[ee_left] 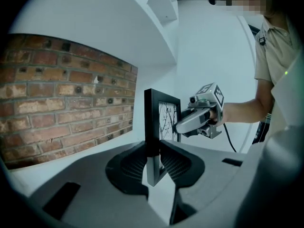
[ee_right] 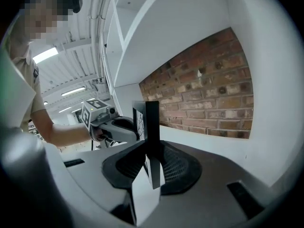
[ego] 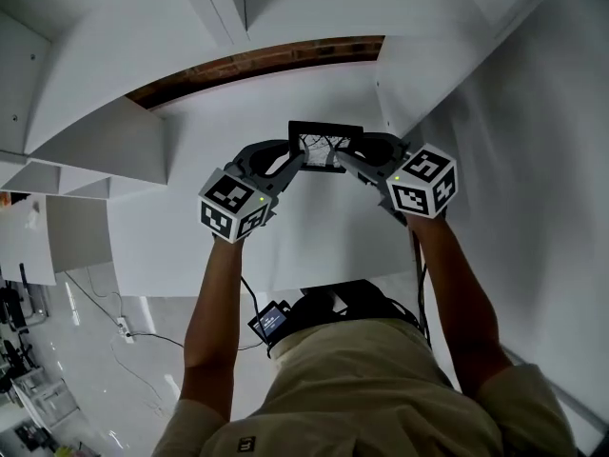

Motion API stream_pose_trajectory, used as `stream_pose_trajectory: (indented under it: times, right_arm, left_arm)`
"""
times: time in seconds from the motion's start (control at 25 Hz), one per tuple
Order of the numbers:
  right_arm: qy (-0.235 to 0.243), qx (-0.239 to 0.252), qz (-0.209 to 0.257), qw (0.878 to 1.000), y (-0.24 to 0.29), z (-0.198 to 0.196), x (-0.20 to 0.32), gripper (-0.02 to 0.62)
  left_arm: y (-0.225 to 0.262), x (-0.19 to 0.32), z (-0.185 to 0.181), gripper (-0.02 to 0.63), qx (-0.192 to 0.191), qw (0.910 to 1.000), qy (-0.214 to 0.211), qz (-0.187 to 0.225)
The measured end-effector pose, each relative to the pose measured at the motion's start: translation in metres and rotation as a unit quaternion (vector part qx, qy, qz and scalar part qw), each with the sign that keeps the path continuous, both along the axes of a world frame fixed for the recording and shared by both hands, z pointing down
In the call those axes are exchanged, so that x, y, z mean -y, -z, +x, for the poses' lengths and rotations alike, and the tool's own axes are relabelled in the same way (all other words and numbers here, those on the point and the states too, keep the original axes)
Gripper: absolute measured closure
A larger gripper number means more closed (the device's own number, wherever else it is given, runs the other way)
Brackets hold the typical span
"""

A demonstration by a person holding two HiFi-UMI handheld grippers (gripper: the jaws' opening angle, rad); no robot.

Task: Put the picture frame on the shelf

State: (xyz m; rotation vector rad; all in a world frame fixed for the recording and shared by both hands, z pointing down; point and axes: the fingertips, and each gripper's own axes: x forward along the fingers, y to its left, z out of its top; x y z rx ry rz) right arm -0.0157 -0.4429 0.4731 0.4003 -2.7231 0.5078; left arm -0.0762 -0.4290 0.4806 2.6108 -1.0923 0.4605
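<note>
We hold the picture frame (ego: 325,148) upright — left claw (ego: 301,163) clamped on one end, right claw (ego: 348,163) on the other. Its long axis runs crosswise over the shelf (ego: 314,236).

Soft, even indoor light brightens the white shelf (ego: 285,112), with strong fisheye bending and dark vignetted corners throughout.

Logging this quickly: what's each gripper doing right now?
Left gripper: shut on the frame.
Right gripper: shut on the frame.
</note>
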Motion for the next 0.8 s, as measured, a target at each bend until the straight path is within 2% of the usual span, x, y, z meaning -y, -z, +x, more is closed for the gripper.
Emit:
stream_pose_trajectory:
  times: [0.28, 0.8]
  right_arm:
    - [0.013, -0.013, 0.004, 1.000, -0.056, -0.014, 0.041, 0.508]
    - [0.024, -0.020, 0.014, 0.999, -0.129, -0.025, 0.073, 0.508]
  left_arm:
    - [-0.058, 0.040, -0.013, 0.523, 0.011, 0.9993, 0.029, -0.023]
    - [-0.129, 0.070, -0.022, 0.523, 0.024, 0.9975, 0.055, -0.037]
